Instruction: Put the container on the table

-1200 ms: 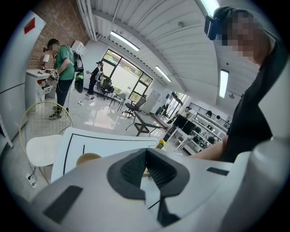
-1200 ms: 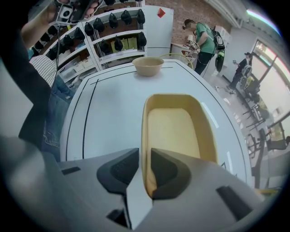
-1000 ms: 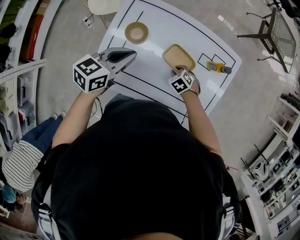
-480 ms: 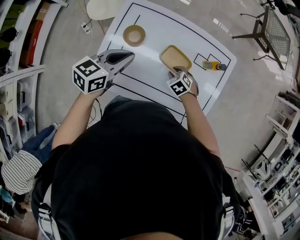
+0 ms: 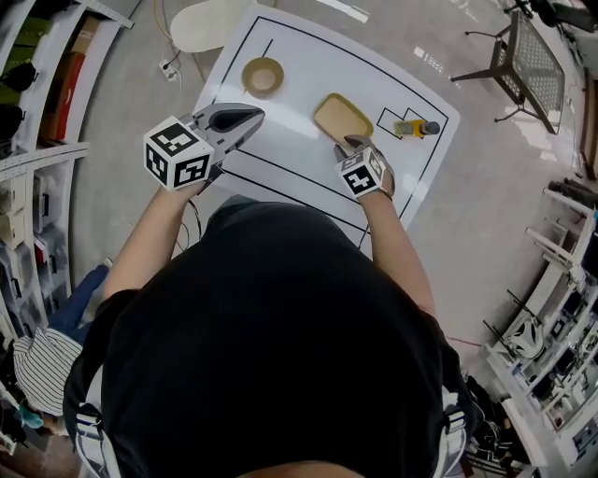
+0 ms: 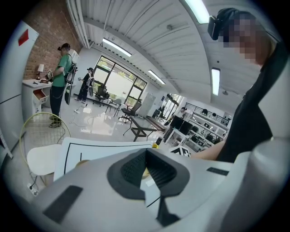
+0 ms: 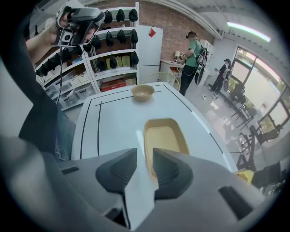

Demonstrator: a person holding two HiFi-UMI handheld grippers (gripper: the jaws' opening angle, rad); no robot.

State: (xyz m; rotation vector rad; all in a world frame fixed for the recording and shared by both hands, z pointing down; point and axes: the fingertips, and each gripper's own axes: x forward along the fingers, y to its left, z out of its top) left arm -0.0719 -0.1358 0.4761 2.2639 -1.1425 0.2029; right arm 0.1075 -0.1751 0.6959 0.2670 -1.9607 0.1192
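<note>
The tan rectangular container (image 5: 343, 117) lies flat on the white table (image 5: 299, 56), right of centre, and nothing grips it. My right gripper (image 5: 351, 146) hangs just above its near end, pointing steeply down. In the right gripper view the container (image 7: 165, 138) lies beyond that gripper (image 7: 145, 161). Its jaws have just been opening, then eased in a touch. They stand open with only bare table between them. My left gripper (image 5: 256, 114) is raised over the table's left side. Its tips (image 6: 145, 152) meet, with nothing held.
A round tan bowl (image 5: 263, 76) sits at the table's far left. A yellow bottle (image 5: 416, 128) lies in a marked box at the right edge. A white stool (image 5: 201, 19) stands beyond the table, a black mesh chair (image 5: 533, 56) at the far right, and shelves (image 5: 37, 112) along the left.
My right gripper has risen from the container's near end, and the container stays on the table. The left gripper has lifted slightly. The person at lower left has drifted further out of frame.
</note>
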